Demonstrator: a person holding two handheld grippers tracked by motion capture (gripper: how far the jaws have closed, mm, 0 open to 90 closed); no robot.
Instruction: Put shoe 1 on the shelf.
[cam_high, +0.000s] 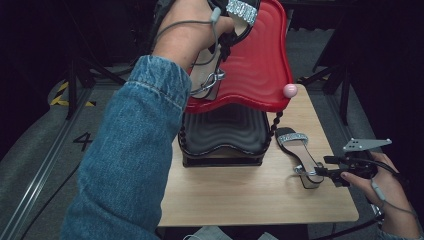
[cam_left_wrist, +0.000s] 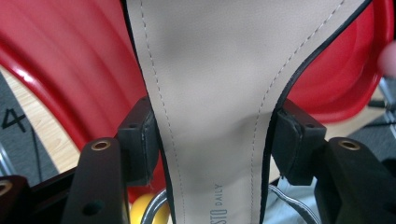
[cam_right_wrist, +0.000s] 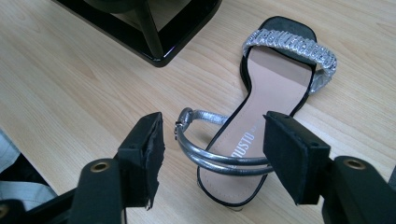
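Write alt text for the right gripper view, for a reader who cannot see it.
The right claw hovers with its jaws open on either side of the heel end of a sandal lying flat on the wooden table. The sandal has a beige insole, a sparkly toe band and silver ankle straps. A black rack base stands behind.

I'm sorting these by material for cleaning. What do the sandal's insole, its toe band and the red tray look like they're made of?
Sandal on the table: insole looks like matte beige leather or faux leather, going by the stitched edge and printed brand. Toe band seems to be silver sparkly beading or rhinestones. Red tray looks like glossy moulded plastic, with shiny ridges.
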